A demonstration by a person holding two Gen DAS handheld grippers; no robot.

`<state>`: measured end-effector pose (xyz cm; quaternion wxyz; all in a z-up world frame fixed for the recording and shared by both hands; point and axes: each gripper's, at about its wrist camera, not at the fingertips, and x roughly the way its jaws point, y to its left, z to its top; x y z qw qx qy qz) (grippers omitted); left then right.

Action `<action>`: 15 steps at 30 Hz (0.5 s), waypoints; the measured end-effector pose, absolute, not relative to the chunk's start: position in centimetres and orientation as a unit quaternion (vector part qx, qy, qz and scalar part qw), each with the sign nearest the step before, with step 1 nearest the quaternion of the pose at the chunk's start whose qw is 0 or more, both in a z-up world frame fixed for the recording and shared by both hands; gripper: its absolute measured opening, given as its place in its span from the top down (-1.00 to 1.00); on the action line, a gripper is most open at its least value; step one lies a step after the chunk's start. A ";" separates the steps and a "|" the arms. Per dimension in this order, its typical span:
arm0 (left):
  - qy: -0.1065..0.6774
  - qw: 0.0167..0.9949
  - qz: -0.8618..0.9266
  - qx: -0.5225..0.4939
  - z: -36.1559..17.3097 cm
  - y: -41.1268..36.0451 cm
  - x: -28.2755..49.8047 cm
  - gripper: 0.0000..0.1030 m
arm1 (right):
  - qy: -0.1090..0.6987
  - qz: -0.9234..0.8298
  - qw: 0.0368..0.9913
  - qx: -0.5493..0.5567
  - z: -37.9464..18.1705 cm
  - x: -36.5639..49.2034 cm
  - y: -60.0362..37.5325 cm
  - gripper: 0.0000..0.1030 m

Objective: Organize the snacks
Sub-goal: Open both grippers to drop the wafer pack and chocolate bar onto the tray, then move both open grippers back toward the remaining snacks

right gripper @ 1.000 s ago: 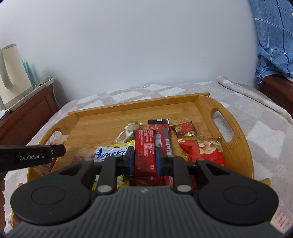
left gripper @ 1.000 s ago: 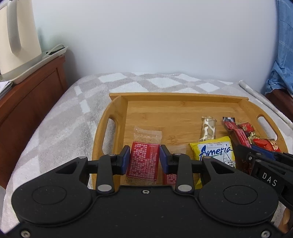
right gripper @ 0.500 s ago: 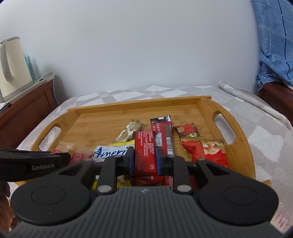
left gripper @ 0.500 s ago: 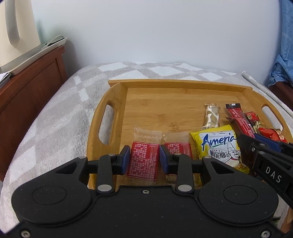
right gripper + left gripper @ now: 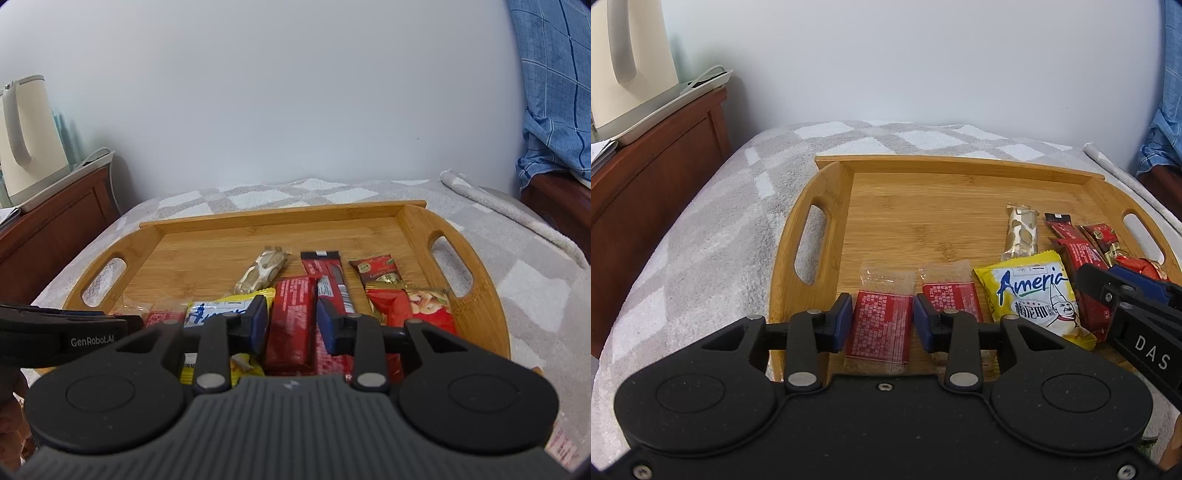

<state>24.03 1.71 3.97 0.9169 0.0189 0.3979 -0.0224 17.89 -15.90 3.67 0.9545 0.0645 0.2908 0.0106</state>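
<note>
A blanket-covered bed (image 5: 713, 206) carries the bamboo tray (image 5: 923, 206), which fills the ground ahead of both tools; every snack lies on the tray's floor.

The main risk sits with the releases. Both sets of jaws are opening at this moment with a packet between them. If a tool lifts away before its pads are fully clear, a pad could snag the slick film and drag the packet out of line, or nudge its neighbour (the packets lie close, some overlapping). On the right side the snacks are crowded, so a careless retreat could also shove the yellow bag.

The left hand-held gripper (image 5: 882, 323) points downward at a moderate slant toward the tray's near left area. Its jaws straddle a red biscuit packet (image 5: 879, 325) and a thin gap shows at each pad, so the packet appears to rest on the tray, not gripped. A second red biscuit packet (image 5: 951, 295) lies just right of the right pad, and the yellow snack bag (image 5: 1034, 299) beyond that.

The right hand-held gripper (image 5: 291, 319) tilts down more shallowly over the tray's near middle. Its jaws stand apart around a dark red bar (image 5: 291, 325) with daylight on both sides, so that too looks let go. Ahead of it lie a nougat bar (image 5: 262, 275), a narrow red stick packet (image 5: 325, 269) and a red peanut packet (image 5: 417, 306) to the right.
</note>
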 end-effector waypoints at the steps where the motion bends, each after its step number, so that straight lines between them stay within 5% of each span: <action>1: 0.398 0.917 -0.021 0.020 4.0 1.7 24.0 0.19 | 0.290 0.012 0.955 0.065 3.8 17.8 -15.9 0.00; 15: 0.384 0.923 -0.021 0.025 5.9 1.4 21.3 -0.51 | 0.288 0.014 0.955 0.073 5.1 15.7 -17.7 -0.31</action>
